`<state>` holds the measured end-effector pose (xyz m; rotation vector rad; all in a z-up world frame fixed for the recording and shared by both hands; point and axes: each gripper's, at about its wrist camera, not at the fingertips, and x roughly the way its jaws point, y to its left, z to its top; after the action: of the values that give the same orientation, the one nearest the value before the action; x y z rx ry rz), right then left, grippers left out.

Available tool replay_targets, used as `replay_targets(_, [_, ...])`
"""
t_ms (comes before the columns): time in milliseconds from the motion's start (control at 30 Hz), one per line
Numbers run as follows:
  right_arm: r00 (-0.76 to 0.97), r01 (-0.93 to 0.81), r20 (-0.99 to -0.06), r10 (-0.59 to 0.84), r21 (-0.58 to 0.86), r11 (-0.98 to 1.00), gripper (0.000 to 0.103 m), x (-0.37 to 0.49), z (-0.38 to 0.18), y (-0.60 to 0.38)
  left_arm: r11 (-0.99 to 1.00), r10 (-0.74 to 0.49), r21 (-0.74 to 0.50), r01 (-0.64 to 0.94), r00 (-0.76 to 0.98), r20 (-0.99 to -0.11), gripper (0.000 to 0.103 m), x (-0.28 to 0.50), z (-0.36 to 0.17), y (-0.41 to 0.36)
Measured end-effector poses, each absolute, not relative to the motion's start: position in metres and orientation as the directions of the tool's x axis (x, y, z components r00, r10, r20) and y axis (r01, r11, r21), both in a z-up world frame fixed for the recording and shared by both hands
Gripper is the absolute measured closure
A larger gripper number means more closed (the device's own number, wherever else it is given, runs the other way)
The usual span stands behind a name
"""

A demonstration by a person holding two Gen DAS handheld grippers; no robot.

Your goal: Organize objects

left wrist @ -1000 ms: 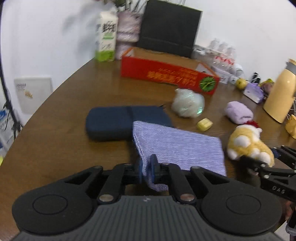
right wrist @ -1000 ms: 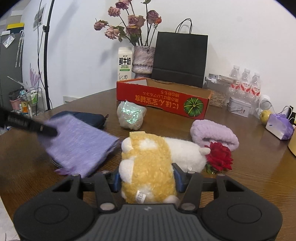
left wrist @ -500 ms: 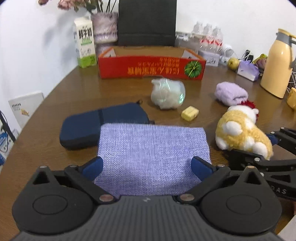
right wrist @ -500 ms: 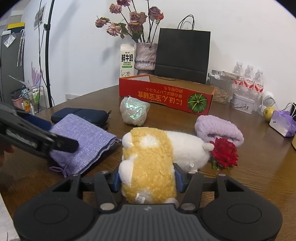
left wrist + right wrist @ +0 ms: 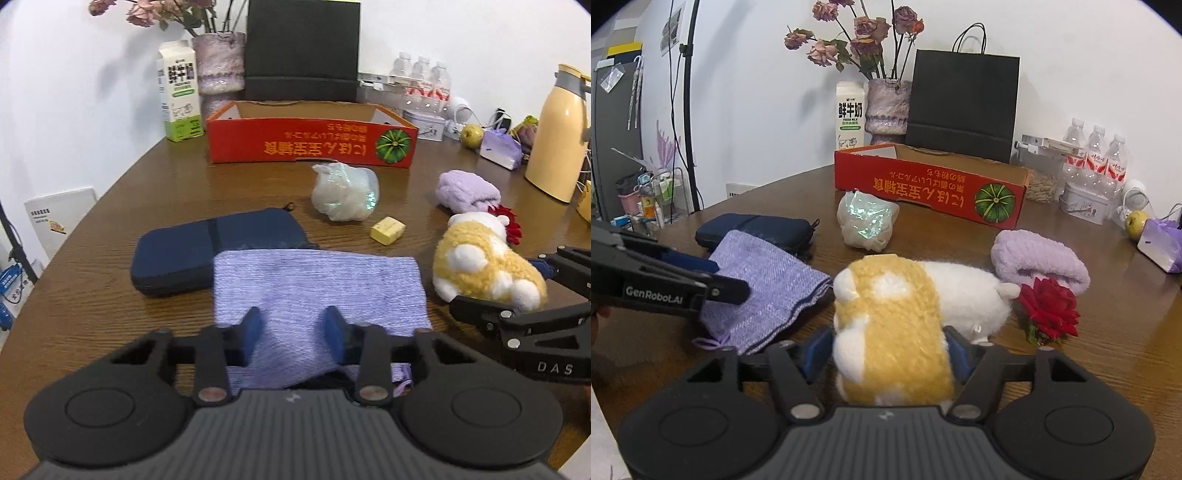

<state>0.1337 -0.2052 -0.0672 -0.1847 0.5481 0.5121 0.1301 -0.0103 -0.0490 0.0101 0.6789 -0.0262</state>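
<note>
Left tongs (image 5: pixel 293 326) just narrowed astride purple pouch (image 5: pixel 317 288), lying crosswise; right tongs (image 5: pixel 886 350) widened, flanking lengthwise plush (image 5: pixel 897 325).

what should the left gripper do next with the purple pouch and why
Probably finish closing the left gripper on the purple pouch: its jaws have just been closing with the cloth between them, apparently not yet pinched, and the pouch lies on the table.

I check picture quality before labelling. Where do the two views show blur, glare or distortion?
Left wrist view: the purple cloth pouch looks smeared near the left gripper; the table edge bows from the fisheye. Right wrist view: the shiny plastic bag glints green, the tabletop reflects light at right, dark corners.
</note>
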Motion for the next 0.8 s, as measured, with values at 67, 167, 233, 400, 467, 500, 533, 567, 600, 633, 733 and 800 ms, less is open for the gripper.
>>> replay_targets(67, [0.727,-0.507,-0.550,0.411,-0.027,0.862,0.034,0.139,-0.067,-0.203,1.000,-0.012,0.002,0.017,0.781,-0.624,0.083,0.129,-0.048,-0.007])
replay_targets(167, [0.710,-0.510,-0.570,0.414,-0.012,0.860,0.038,0.144,-0.068,-0.200,1.000,0.000,0.005,0.004,0.788,-0.615,0.097,0.126,-0.046,-0.003])
replay_targets(233, [0.714,-0.511,-0.568,0.409,-0.023,0.859,0.053,0.143,-0.068,-0.198,1.000,0.001,0.005,0.002,0.794,-0.607,0.102,0.124,-0.043,-0.001])
replay_targets(400, [0.722,-0.510,-0.559,0.408,-0.032,0.859,0.054,0.137,-0.068,-0.200,0.999,-0.029,-0.047,0.001,0.798,-0.602,0.097,0.119,-0.038,0.009])
replay_targets(467, [0.724,-0.507,-0.557,0.406,-0.031,0.861,0.054,0.136,-0.068,-0.201,0.998,-0.025,-0.067,-0.019,0.799,-0.601,0.056,0.119,-0.038,0.015])
replay_targets(500, [0.726,-0.505,-0.556,0.404,-0.032,0.863,0.054,0.135,-0.069,-0.202,0.997,-0.014,-0.069,-0.035,0.801,-0.599,0.040,0.119,-0.039,0.017])
replay_targets(533, [0.727,-0.503,-0.556,0.402,-0.033,0.863,0.054,0.135,-0.069,-0.202,0.996,0.003,-0.069,-0.055,0.802,-0.597,0.017,0.119,-0.040,0.020])
replay_targets(567, [0.728,-0.503,-0.556,0.401,-0.034,0.864,0.054,0.135,-0.069,-0.203,0.995,0.014,-0.072,-0.070,0.804,-0.595,0.014,0.121,-0.041,0.022])
replay_targets(600, [0.728,-0.503,-0.556,0.402,-0.035,0.863,0.054,0.134,-0.069,-0.203,0.994,0.010,-0.082,-0.073,0.803,-0.596,0.014,0.123,-0.042,0.025])
replay_targets(633, [0.728,-0.504,-0.556,0.403,-0.036,0.863,0.054,0.134,-0.069,-0.203,0.993,-0.004,-0.099,-0.070,0.796,-0.606,0.014,0.126,-0.044,0.027])
replay_targets(733, [0.727,-0.506,-0.557,0.402,-0.038,0.862,0.053,0.134,-0.069,-0.202,0.987,-0.053,-0.148,-0.054,0.772,-0.633,0.023,0.135,-0.053,0.032])
replay_targets(800, [0.726,-0.507,-0.557,0.403,-0.039,0.861,0.054,0.134,-0.069,-0.202,0.986,-0.073,-0.161,-0.037,0.778,-0.625,0.066,0.133,-0.050,0.031])
